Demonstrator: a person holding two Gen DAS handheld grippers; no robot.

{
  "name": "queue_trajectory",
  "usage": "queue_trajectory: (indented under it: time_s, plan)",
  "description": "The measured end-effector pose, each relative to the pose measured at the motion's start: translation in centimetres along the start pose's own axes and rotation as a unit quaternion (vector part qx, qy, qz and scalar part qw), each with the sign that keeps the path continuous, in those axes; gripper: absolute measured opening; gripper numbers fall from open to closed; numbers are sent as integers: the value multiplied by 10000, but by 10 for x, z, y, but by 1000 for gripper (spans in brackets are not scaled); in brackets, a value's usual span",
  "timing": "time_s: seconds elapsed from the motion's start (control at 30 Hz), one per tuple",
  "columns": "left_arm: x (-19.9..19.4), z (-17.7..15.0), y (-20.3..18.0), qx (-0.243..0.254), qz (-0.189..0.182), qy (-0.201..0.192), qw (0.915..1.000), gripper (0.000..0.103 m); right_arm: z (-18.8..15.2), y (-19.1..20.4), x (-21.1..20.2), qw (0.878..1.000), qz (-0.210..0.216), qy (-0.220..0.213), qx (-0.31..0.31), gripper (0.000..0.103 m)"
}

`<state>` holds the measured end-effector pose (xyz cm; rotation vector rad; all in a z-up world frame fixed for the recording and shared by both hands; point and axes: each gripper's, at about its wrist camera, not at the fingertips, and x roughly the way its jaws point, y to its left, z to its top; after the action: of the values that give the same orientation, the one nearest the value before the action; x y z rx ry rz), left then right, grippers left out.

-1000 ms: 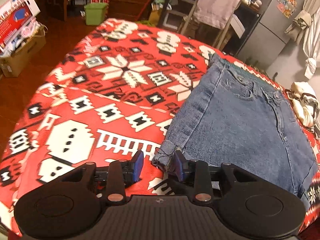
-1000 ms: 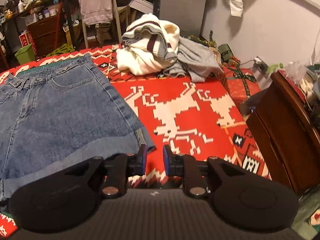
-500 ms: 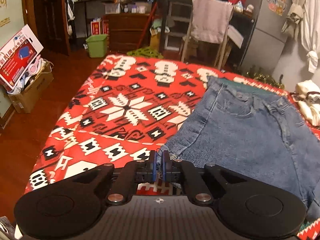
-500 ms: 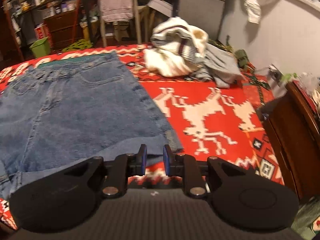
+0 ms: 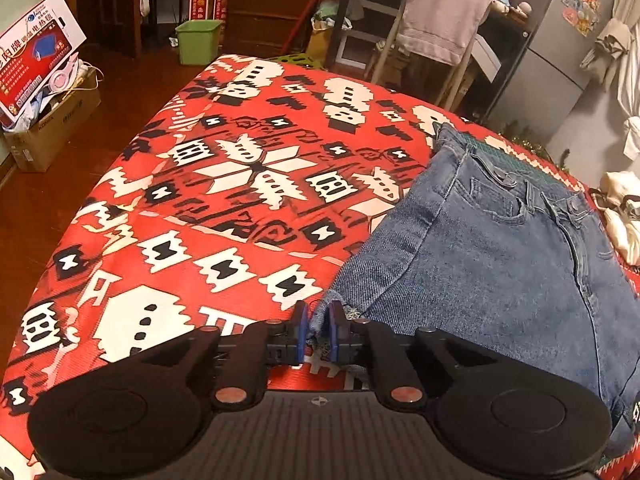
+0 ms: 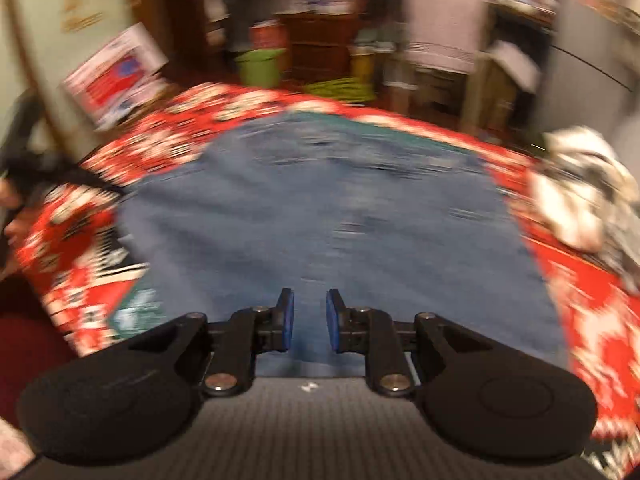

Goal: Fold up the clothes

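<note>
Blue pads of the left gripper (image 5: 316, 330) are closed on the near left hem corner of the shorts (image 5: 500, 264), a pinch of frayed denim bunched between them and raised a little off the blanket (image 5: 224, 208). From that corner the shorts run away and to the right: hem at the near edge, waistband at the far end, so their long axis lies near to far across the red patterned blanket, with a broad bare stretch of it to the left of the gripper.

In the right wrist view, much smeared by motion, the right gripper (image 6: 308, 326) hangs over the middle of the near hem with its pads apart and nothing between them; whether it touches the denim I cannot tell. The shorts (image 6: 320, 208) spread out flat ahead of it, the waistband at the far side. A heap of pale clothes (image 6: 576, 192) sits just beyond their far right corner.

So the left gripper has the left corner, and the right one stands near the centre line, closer to that corner than to the right one. As I judge it, any fold from here turns on the grasped corner crossing rightward over the near-far axis, with the free gripper placed to steady or take the hem.
</note>
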<state>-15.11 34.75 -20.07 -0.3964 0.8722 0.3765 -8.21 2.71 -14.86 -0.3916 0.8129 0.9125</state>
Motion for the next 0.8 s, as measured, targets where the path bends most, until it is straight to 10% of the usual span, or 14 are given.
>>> queue_trajectory:
  time_s: [0.4, 0.8]
  plan:
    - [-27, -18, 1, 612, -267, -9, 9978, 15, -2, 73, 34, 9902, 576, 465, -1180, 19]
    - [-15, -51, -32, 1025, -793, 359, 9909, 15, -4, 72, 64, 9892, 925, 841, -770, 18]
